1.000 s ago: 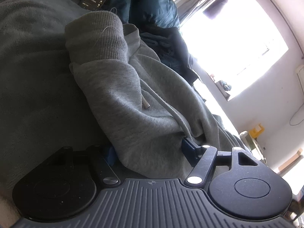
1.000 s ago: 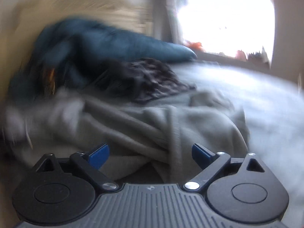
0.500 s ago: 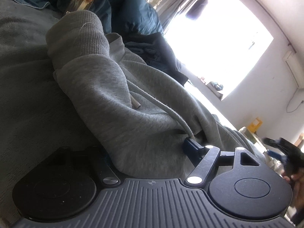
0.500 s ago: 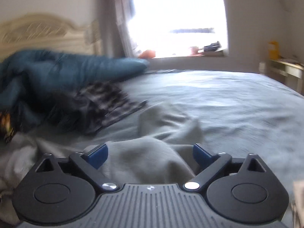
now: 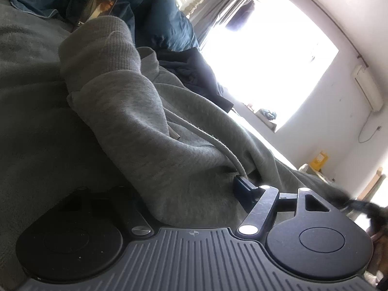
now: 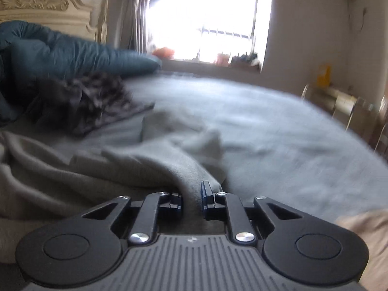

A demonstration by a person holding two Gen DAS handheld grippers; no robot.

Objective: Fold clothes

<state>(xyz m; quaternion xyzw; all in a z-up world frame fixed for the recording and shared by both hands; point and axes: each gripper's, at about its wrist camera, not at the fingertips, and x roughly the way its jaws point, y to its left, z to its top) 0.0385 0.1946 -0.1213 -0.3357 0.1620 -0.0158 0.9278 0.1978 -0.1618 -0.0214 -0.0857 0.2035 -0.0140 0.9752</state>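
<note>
A grey hoodie point(image 5: 135, 111) lies crumpled on the bed, its ribbed cuff point(image 5: 101, 48) at the far end and a drawstring point(image 5: 218, 145) running toward me. My left gripper point(image 5: 186, 189) has a thick bunch of the hoodie filling its gap, and its jaws are closing. Its left finger is buried under the cloth; the right fingertip's blue pad point(image 5: 242, 184) presses on the fabric. In the right wrist view the hoodie point(image 6: 145, 165) spreads to the left. My right gripper point(image 6: 192, 194) is closing, its pads pinching a narrow fold at the hoodie's right end.
A teal duvet point(image 6: 72, 55) and a dark patterned garment point(image 6: 92, 101) lie near the cream headboard point(image 6: 36, 2). A printed card point(image 5: 99, 2) rests on the duvet. Grey bedsheet point(image 6: 266, 121) stretches right toward a bright window and a small table point(image 6: 339, 101).
My right gripper swung right along the bed, and its wide-open jaws closed on a fold of the hoodie. The left gripper rolled slightly and kept the bunched cloth between its fingers.
</note>
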